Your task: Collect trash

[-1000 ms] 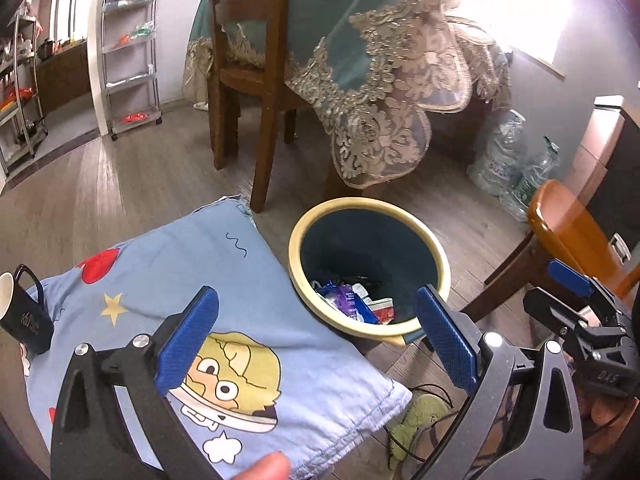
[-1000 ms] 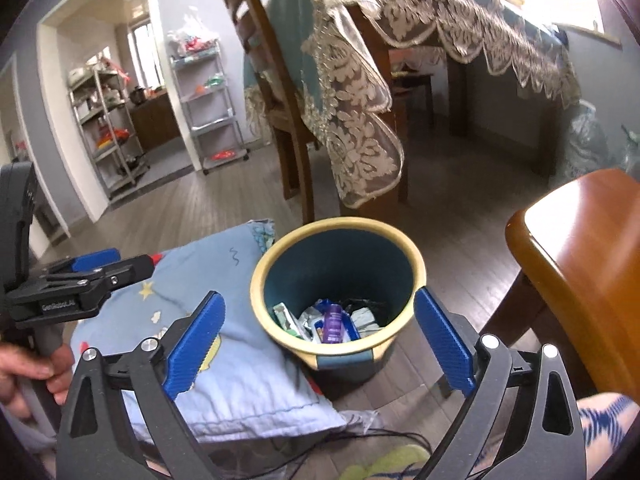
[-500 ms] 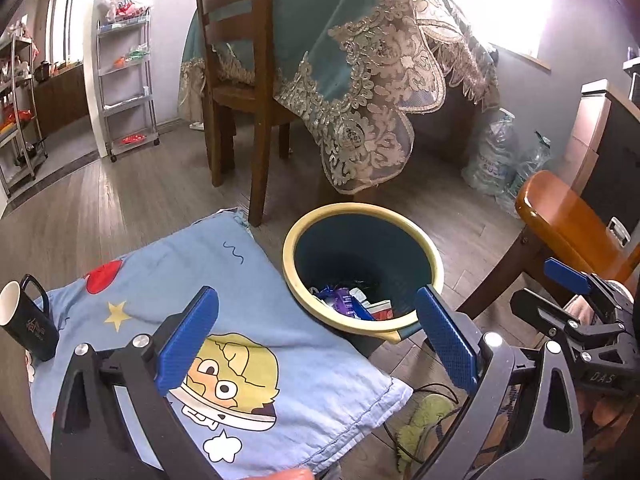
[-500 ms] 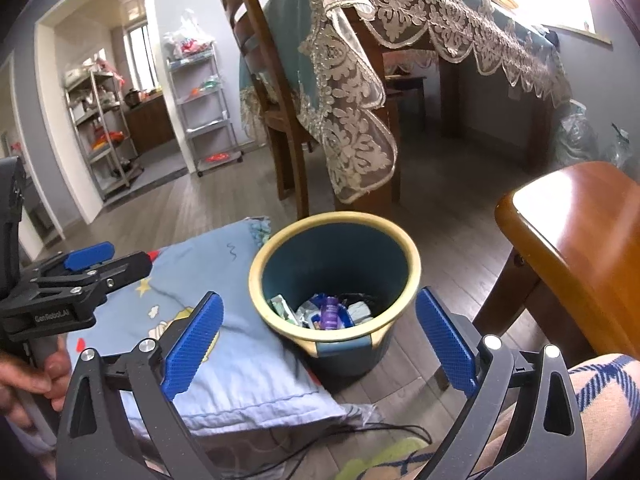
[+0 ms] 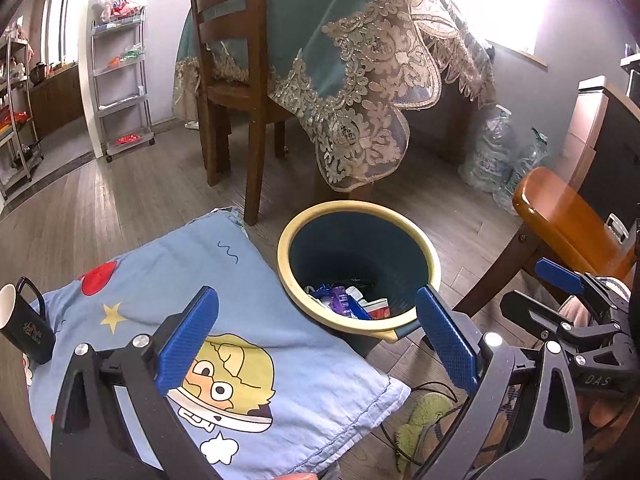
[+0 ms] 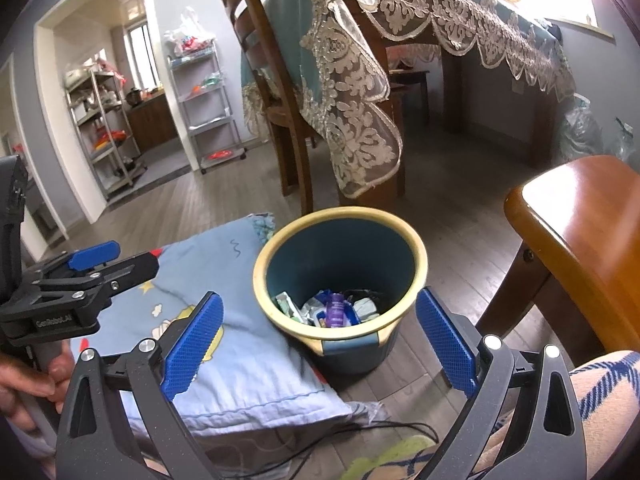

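Left hand-held gripper (image 5: 316,336) apart, right hand-held gripper (image 6: 318,334) apart, mug (image 5: 24,326) left-view only

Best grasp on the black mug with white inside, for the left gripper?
Pinch the rim wall of the black mug with white inside, coming from above, one finger inside the open mouth and one outside. It stands upright on the blue cartoon cloth, mouth up, so the wall is free. Its loop handle faces away, so probably harder to reach. The left gripper is open.
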Available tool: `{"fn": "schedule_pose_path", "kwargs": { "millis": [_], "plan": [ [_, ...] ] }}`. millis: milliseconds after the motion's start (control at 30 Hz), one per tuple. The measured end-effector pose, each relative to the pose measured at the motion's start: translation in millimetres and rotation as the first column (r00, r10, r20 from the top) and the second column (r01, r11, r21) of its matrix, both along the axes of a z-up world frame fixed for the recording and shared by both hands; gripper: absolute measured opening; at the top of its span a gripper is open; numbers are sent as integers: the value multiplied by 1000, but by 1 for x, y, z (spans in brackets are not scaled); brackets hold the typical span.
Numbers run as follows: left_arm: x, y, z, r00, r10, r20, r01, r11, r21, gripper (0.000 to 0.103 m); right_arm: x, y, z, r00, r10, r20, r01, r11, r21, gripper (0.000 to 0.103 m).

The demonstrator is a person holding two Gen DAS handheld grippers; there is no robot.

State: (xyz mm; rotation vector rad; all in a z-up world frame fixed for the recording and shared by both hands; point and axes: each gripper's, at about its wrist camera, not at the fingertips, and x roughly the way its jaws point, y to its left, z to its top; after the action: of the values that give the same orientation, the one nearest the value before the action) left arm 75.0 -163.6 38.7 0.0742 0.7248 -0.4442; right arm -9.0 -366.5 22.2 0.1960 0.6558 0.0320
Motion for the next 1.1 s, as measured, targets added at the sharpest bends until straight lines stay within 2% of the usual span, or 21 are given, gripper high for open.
{"fn": "schedule_pose_path", "kwargs": {
  "millis": [1100],
  "plan": [
    [1,-2,-4,1000,-13,-6,13,1000,2,97,1,2,-2,1000,4,-6,-4,1000,6,97]
  ]
}}
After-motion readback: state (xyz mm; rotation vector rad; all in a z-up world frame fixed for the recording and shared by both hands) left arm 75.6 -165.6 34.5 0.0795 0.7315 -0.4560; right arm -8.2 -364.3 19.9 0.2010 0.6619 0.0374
